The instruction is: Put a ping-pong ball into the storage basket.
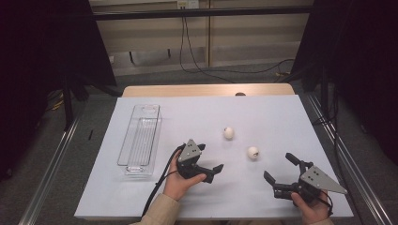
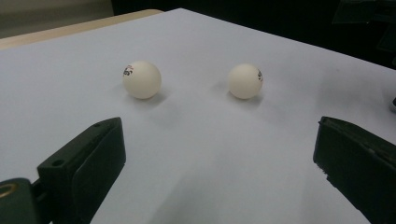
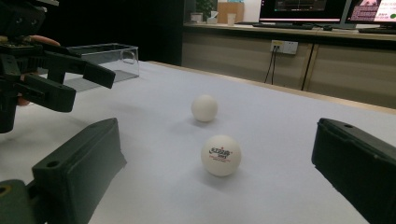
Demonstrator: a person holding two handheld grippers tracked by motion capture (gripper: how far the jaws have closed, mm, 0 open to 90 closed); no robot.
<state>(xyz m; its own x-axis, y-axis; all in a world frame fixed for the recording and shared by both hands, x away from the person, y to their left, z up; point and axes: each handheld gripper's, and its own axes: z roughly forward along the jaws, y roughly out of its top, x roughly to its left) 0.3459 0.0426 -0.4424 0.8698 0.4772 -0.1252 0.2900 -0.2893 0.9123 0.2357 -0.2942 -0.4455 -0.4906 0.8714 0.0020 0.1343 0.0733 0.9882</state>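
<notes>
Over on the left side of the white tabletop (image 1: 281,117) sits a clear box (image 1: 141,140). It is long and see-through, and nothing is inside it yet.

Next comes the left tongs (image 1: 212,172), held in a hand near the front edge. Its jaws are spread wide and hold nothing. It points toward the 2 white balls, which lie a little way in front of it.

Then come the 2 balls, out in the middle of the tabletop. The far ball (image 1: 228,133) lies a bit further back. The near ball (image 1: 253,152) lies closer to the person and more to the right. They are near each other but do not touch. In the right gripper view, the near ball (image 3: 221,155) has red print on it and lies between the 2 jaws, though still ahead of them.

Last is the right tongs (image 1: 279,168), near the front right corner. Its jaws are wide open too, with nothing in them.

So the job looks like it is only starting. I think both balls still need to be picked up and put in the box. No ball is grabbed yet.
</notes>
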